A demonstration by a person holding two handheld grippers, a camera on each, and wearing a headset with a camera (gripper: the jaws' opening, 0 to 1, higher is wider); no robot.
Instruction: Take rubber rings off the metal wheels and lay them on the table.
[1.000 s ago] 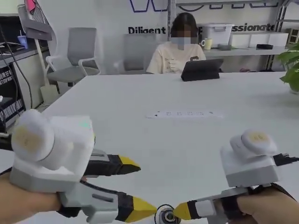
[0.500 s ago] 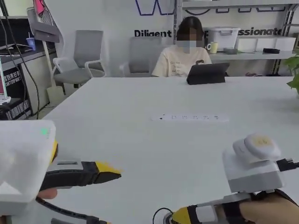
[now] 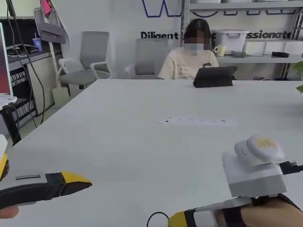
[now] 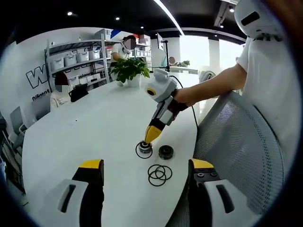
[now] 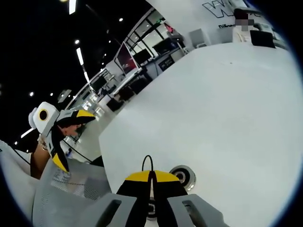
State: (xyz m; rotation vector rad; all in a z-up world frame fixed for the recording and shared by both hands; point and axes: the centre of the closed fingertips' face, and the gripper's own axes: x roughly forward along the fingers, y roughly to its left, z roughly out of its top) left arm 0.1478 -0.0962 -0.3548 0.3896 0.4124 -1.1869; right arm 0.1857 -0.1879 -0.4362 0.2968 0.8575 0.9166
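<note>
Ring (image 5: 147,158): a thin black loop, seen rising between the tips of the right hand-held gripper (image 4: 152,137), whose jaws were pressed together and appeared to be pinching it. The rest of the loop was seen lying loosely round the wheel (image 4: 145,148), directly under those tips, near the worktop (image 3: 142,137) edge closest to the person. Whether the ring was fully clear of the rim could not be told.

A second wheel (image 4: 165,152) was noted just beside the first, with no ring made out on it. Loose rings (image 4: 158,174) were laid flat nearby, overlapping.

The left hand-held gripper (image 4: 147,164) was held well apart from the wheels, jaws spread and empty, pointing toward them.

Judgement: the right hand-held gripper was the nearer by far. The coming move was reckoned to turn on the ring being drawn up and away from the wheel below the tips.
</note>
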